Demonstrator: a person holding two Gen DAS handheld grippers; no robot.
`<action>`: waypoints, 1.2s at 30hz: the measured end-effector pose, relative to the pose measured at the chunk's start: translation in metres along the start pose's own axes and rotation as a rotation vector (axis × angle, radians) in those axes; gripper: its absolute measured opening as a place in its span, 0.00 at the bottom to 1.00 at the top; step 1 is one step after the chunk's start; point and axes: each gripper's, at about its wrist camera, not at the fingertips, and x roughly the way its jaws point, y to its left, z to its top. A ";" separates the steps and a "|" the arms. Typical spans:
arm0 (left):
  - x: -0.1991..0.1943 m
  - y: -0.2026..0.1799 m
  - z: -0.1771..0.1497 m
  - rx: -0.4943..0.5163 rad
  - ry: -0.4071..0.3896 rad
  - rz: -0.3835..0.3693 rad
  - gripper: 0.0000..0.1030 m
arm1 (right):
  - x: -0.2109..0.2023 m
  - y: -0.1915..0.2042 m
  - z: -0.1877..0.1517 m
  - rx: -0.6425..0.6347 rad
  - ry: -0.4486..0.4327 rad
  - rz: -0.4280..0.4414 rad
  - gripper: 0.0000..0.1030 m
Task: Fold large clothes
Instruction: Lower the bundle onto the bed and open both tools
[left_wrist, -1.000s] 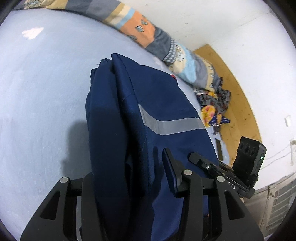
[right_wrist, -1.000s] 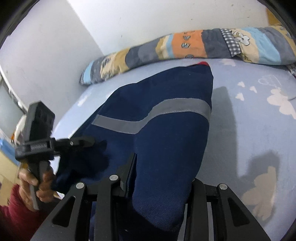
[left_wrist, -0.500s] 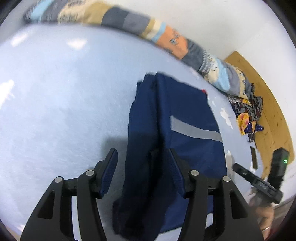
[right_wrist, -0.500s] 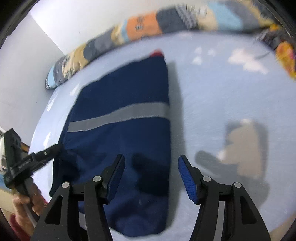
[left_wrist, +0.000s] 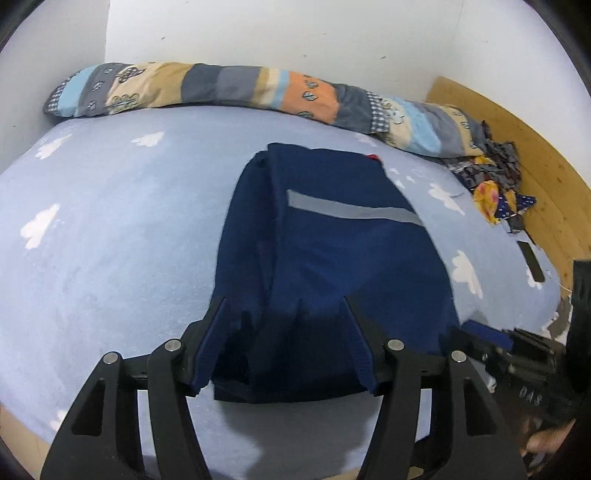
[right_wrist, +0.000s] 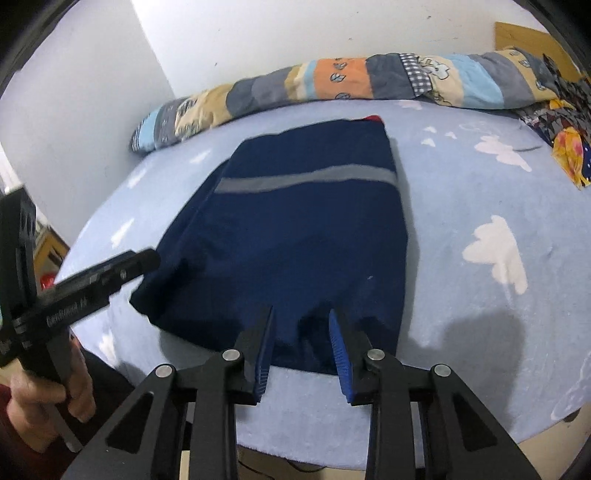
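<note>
On my left, the left hand-held gripper (left_wrist: 282, 321) hangs over the near edge of the folded navy-blue garment with a grey reflective stripe (left_wrist: 332, 251), its jaws just widening, spread apart and gripping nothing. The garment lies flat mid-bed on the light-blue cloud-print bedsheet (left_wrist: 110, 236). To the right, my right hand-held gripper (right_wrist: 301, 328) has just been narrowing; its blue pads (right_wrist: 338, 347) stand apart over the hem, pinching no cloth.
</note>
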 end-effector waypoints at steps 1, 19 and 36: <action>0.001 0.000 -0.001 0.004 -0.003 0.010 0.58 | 0.002 0.003 -0.003 -0.006 0.005 -0.003 0.31; 0.016 -0.006 -0.048 0.142 -0.020 0.182 0.71 | 0.024 0.012 -0.031 0.084 -0.007 -0.036 0.33; 0.024 -0.007 -0.048 0.135 -0.008 0.168 0.78 | 0.048 0.032 -0.041 0.118 0.024 -0.066 0.45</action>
